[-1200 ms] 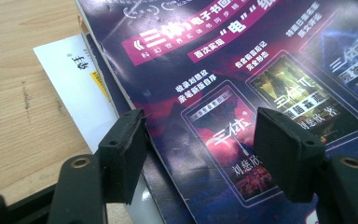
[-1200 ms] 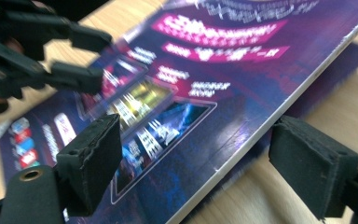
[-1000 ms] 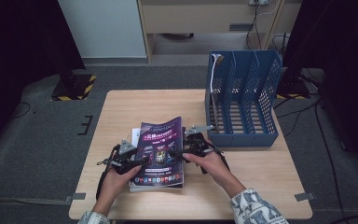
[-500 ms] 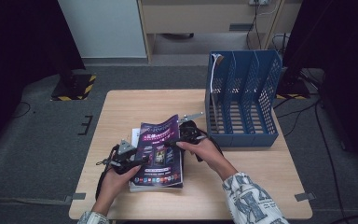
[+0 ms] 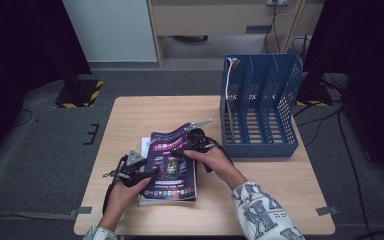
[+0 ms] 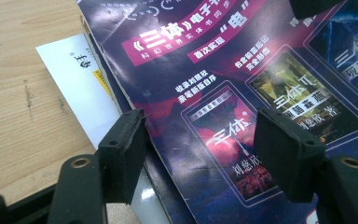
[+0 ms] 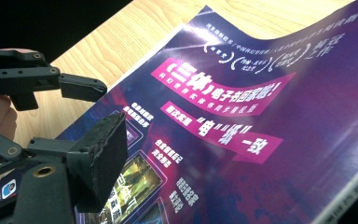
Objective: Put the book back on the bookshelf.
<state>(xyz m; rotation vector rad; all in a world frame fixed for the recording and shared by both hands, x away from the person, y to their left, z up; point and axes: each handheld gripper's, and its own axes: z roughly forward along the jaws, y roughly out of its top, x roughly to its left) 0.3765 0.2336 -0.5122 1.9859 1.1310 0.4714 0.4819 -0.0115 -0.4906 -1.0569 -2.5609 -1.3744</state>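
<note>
On the wooden surface (image 5: 260, 200), near its front edge, a purple magazine (image 5: 172, 165) lies on top of a white booklet (image 5: 145, 145). The left gripper (image 5: 147, 172) rests at the magazine's left edge; in the left gripper view its fingers (image 6: 121, 154) stand spread, one past the cover's edge over the booklet (image 6: 81, 93), the other over the cover (image 6: 242, 93). The right gripper (image 5: 182, 147) holds the magazine's right edge, and the far part of the cover curls up off the stack. One right finger (image 7: 102, 154) lies on top of the cover (image 7: 242, 130); the other is hidden by the page, so the grip looks like a pinch. A blue file rack (image 5: 260, 107) stands to the right, apart from the magazine.
</note>
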